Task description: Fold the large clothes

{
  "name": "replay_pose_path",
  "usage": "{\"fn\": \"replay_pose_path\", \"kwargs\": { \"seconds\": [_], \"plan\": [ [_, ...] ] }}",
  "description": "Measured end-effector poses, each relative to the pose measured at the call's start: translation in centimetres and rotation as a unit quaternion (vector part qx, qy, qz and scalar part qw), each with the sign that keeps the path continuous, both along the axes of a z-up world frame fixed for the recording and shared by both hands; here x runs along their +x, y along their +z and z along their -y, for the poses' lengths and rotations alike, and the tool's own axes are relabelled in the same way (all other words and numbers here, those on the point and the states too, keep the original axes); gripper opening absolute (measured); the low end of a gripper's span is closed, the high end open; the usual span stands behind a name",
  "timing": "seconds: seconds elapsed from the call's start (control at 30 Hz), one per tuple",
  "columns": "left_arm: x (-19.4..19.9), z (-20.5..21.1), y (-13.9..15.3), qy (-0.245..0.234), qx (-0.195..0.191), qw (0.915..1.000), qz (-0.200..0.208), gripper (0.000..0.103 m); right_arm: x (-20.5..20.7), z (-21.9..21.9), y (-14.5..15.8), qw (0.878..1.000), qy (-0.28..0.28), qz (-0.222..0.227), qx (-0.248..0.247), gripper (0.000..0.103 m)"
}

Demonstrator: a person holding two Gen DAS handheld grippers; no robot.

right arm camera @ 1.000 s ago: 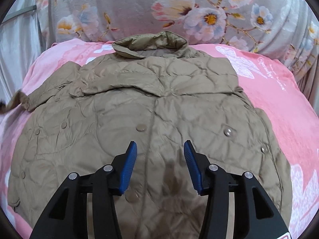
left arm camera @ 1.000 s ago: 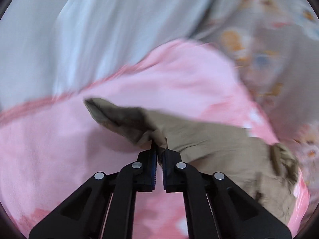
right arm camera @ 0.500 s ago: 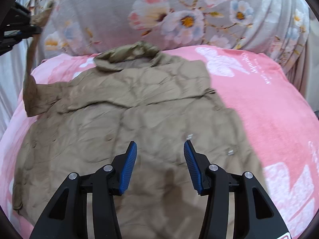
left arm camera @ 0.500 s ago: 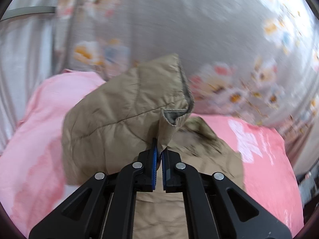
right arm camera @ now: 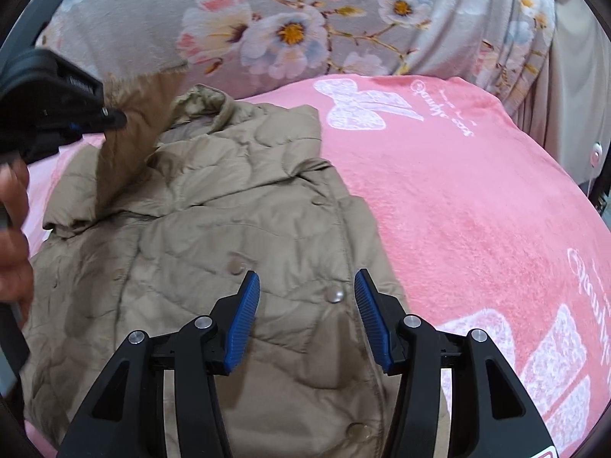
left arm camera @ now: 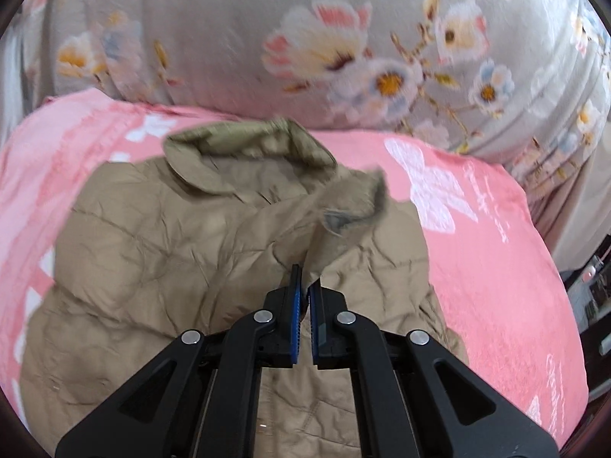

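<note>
Only the right view shows a hand — left gripper clenches the jacket sleeve; right gripper released above jacket.

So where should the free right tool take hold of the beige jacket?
Probably the jacket's right side edge, coming down from above. That edge lies flat and free on the pink blanket, just ahead of the open right tool.

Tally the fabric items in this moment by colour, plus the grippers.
Tan jacket: 1
Pink blanket: 1
Grey floral cloth: 1
Grippers: 2, left shut on the jacket's sleeve, right open
Total: 5
</note>
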State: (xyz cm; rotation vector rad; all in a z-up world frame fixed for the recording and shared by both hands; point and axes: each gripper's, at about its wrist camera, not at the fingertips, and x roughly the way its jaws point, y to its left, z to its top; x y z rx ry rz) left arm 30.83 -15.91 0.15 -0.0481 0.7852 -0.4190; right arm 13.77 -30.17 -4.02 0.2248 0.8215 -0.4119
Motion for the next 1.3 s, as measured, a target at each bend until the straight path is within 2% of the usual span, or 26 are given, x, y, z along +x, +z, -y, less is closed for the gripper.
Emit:
{"fn": "replay_pose_path", "kwargs": {
  "seconds": [0.1, 0.2, 0.23, 0.3, 0.33, 0.37, 0.53, 0.63, 0.73, 0.8, 0.9, 0.93, 1.03, 1.07, 1.1, 1.2, 1.3],
  "plan": [
    [-0.1, 1.1, -1.7, -0.007, 0.009, 0.9998, -0.014, 0.003, 0.2, 0.4, -0.4, 1.0, -0.004, -0.004, 0.002, 0.051],
    [-0.3, 1.2, -3.1, -0.012, 0.008, 0.9994, -0.03, 0.009, 0.4, 0.5, -0.8, 1.0, -0.003, -0.007, 0.003, 0.051],
    [-0.4, 1.1, -3.4, -0.015, 0.004, 0.9993, -0.034, 0.016, 0.5, 0.6, -0.8, 1.0, -0.001, -0.008, 0.004, 0.051],
    [-0.7, 0.1, -3.7, -0.021, -0.018, 0.9987, -0.043, 0.036, 0.8, 0.5, -0.8, 1.0, 0.003, -0.007, 0.005, 0.057],
    [-1.0, -0.7, -3.7, -0.027, -0.035, 0.9979, -0.047, 0.058, 1.1, 0.7, -0.6, 1.0, 0.006, -0.004, 0.007, 0.059],
    [-1.4, -1.6, -3.4, -0.028, -0.049, 0.9972, -0.048, 0.074, 1.4, 0.7, -0.3, 1.0, 0.01, 0.0, 0.01, 0.06],
    [-2.8, -8.9, -0.5, -0.023, -0.118, 0.9926, -0.02, 0.092, 3.9, 1.4, 2.0, 0.998, 0.041, 0.034, 0.045, 0.071],
    [-1.0, -13.5, 0.4, 0.045, -0.09, 0.995, 0.003, 0.091, 6.5, 1.6, 2.4, 0.995, 0.052, 0.04, 0.078, 0.073],
    [1.9, -16.9, -0.2, 0.127, -0.043, 0.9908, 0.017, 0.084, 9.2, 1.2, 1.6, 0.995, 0.054, 0.025, 0.086, 0.073],
    [4.0, -18.0, -1.1, 0.158, -0.002, 0.9873, 0.016, 0.077, 10.8, 0.9, 0.6, 0.993, 0.054, 0.008, 0.1, 0.073],
    [6.2, -18.4, -2.7, 0.169, 0.029, 0.9852, -0.002, 0.071, 12.6, 0.1, -1.0, 0.992, 0.063, -0.019, 0.109, 0.071],
    [7.0, -18.3, -3.6, 0.17, 0.039, 0.9846, -0.013, 0.069, 13.3, -0.5, -1.6, 0.992, 0.071, -0.029, 0.103, 0.067],
    [8.1, -18.4, -5.5, 0.17, 0.054, 0.9835, -0.03, 0.065, 14.7, -2.0, -2.1, 0.99, 0.095, -0.057, 0.084, 0.018],
    [8.3, -18.2, -6.1, 0.17, 0.055, 0.9832, -0.036, 0.065, 15.0, -2.2, -1.5, 0.991, 0.099, -0.055, 0.069, 0.005],
    [8.4, -18.0, -6.6, 0.172, 0.056, 0.9827, -0.04, 0.065, 15.2, -2.2, -0.7, 0.992, 0.103, -0.047, 0.056, 0.004],
    [8.2, -17.8, -7.5, 0.165, 0.054, 0.9839, -0.042, 0.066, 15.2, -1.5, 4.4, 0.995, 0.1, 0.018, 0.006, 0.003],
    [7.9, -17.5, -7.6, 0.157, 0.049, 0.9855, -0.041, 0.066, 15.1, -1.2, 8.6, 0.992, 0.089, 0.067, -0.052, 0.003]
  ]
}}
